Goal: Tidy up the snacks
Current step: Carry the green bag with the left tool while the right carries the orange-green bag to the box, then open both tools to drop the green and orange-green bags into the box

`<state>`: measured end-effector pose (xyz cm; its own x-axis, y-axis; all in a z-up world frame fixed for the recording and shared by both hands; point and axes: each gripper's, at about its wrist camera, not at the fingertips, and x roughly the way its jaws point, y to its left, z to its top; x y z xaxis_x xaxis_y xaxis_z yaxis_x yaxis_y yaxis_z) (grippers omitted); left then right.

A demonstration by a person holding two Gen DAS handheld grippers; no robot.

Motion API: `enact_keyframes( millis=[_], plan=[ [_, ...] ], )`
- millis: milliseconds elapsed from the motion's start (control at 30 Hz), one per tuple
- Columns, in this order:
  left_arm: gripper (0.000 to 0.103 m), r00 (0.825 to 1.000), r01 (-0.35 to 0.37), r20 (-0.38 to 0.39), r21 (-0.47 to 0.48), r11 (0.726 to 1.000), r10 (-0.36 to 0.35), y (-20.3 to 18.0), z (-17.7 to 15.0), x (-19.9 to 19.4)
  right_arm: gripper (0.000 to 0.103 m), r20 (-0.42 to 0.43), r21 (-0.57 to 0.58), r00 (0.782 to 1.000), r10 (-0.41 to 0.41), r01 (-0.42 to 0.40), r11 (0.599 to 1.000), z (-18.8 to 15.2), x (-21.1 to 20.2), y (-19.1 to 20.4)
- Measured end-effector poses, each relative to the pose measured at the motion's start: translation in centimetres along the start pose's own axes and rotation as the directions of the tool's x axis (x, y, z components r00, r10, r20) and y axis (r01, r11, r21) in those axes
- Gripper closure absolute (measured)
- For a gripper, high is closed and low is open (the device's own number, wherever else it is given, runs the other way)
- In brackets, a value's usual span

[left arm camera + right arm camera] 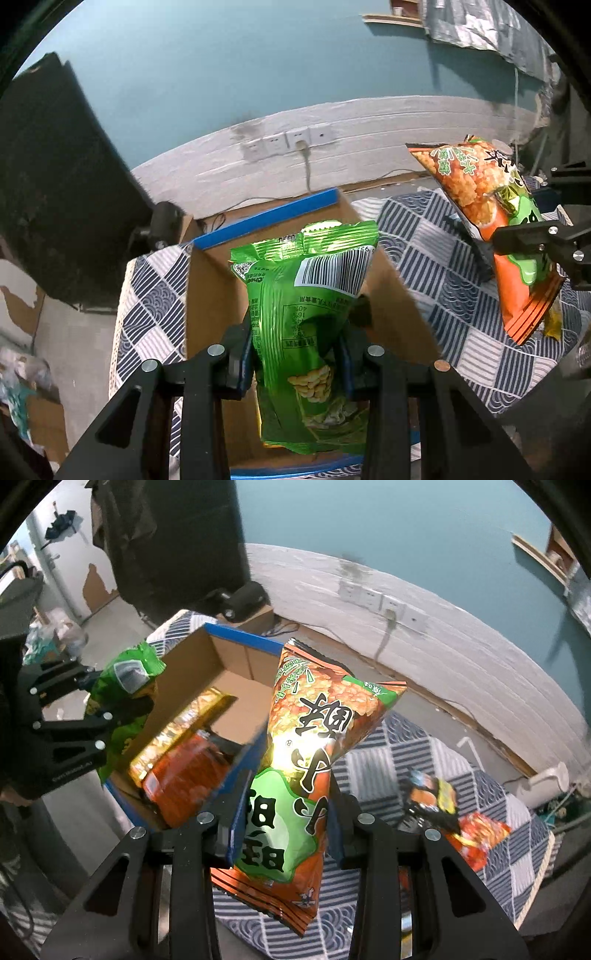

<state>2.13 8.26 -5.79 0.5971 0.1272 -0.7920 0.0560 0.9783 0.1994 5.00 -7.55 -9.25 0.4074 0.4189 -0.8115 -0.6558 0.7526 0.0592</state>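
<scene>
Both grippers (295,354) (284,823) tilted down, gripping bags.

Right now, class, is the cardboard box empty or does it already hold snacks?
Not empty. The right wrist view shows the open cardboard box holding a gold packet and an orange packet.

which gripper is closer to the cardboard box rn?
Left. The left gripper holds the green bag right over the cardboard box; the right gripper holds the orange bag beside it, over the patterned cloth.
</scene>
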Motion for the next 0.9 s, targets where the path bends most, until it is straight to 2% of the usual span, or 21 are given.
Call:
enact_keyframes(
  millis=[233,400,767,800,867,900],
  plan=[
    [0.067,0.999,-0.036,-0.038,-0.038,0.999,0.034,2.8,-1.4,1.5,0.068,-0.015,-0.03,0.999,0.039,-0.039,0.999,2.5,2.5,2.7],
    [0.067,0.997,-0.024,-0.073,-0.082,0.996,0.018,4.5,-2.2,2.7,0.068,-0.041,-0.042,0.997,0.07,-0.072,0.997,3.7,4.4,4.7],
    [0.065,0.992,-0.051,-0.119,-0.089,0.995,0.04,5.4,-2.8,4.0,0.067,-0.068,-0.092,0.992,0.109,-0.115,0.989,5.3,7.4,8.1],
    [0.062,0.991,-0.061,-0.121,-0.093,0.994,0.05,5.4,-2.8,4.0,0.066,-0.073,-0.098,0.991,0.116,-0.123,0.988,5.2,7.6,8.3],
    [0.033,0.99,-0.088,-0.121,-0.097,0.991,0.076,5.4,-2.7,3.9,0.062,-0.081,-0.105,0.99,0.117,-0.125,0.987,5.2,7.8,8.6],
    [0.03,0.99,-0.106,-0.106,-0.098,0.989,0.096,5.4,-2.7,3.6,0.056,-0.08,-0.106,0.991,0.112,-0.12,0.987,5.3,7.9,8.6]
  ],
)
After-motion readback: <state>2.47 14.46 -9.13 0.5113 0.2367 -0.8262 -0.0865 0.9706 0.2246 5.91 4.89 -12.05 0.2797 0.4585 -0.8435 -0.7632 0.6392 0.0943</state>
